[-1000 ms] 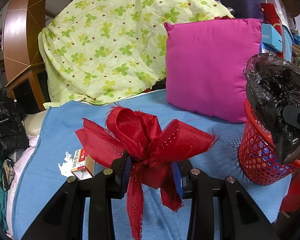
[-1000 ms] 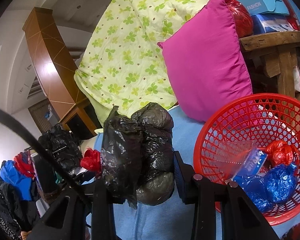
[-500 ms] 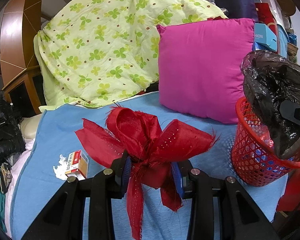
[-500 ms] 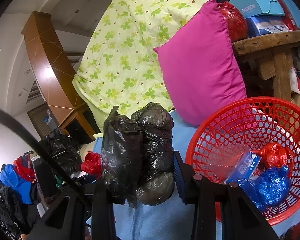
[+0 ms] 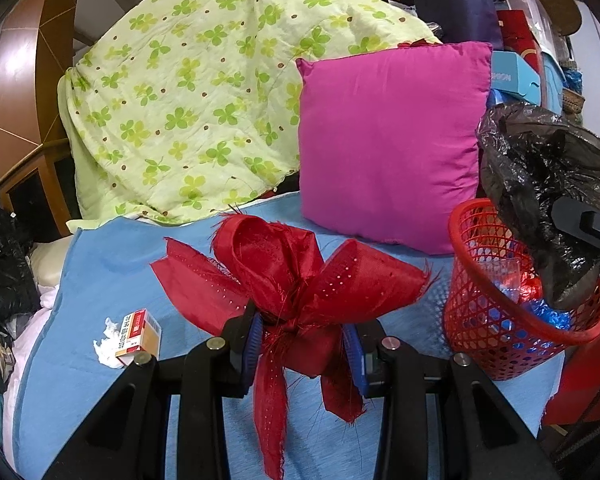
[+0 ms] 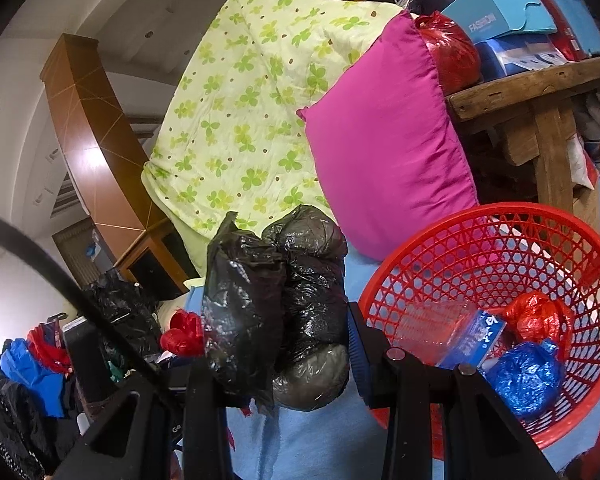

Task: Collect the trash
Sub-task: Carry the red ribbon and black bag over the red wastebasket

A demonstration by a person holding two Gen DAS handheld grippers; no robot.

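Left gripper (image 5: 302, 346) pinches a red ribbon bow (image 5: 296, 276) above the blue sheet (image 5: 112, 264); the right gripper (image 6: 278, 354) clamps a crumpled black plastic bag (image 6: 276, 304) just beside the red basket (image 6: 496, 212), which already holds wrappers. On the sheet to the left lie a small carton (image 5: 139, 332) and a tissue (image 5: 106, 344). Farther back, a pink cushion (image 5: 388, 140) leans against a green clover-print quilt (image 5: 188, 92), with a brown wooden cabinet (image 5: 16, 92) beyond.

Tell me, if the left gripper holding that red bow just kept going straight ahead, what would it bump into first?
Probably the magenta pillow. The left gripper, shut on the red bow, points over the blue bedcover toward the pillow's lower left part. Depth is unclear; angled slightly down, it might touch the cover first.
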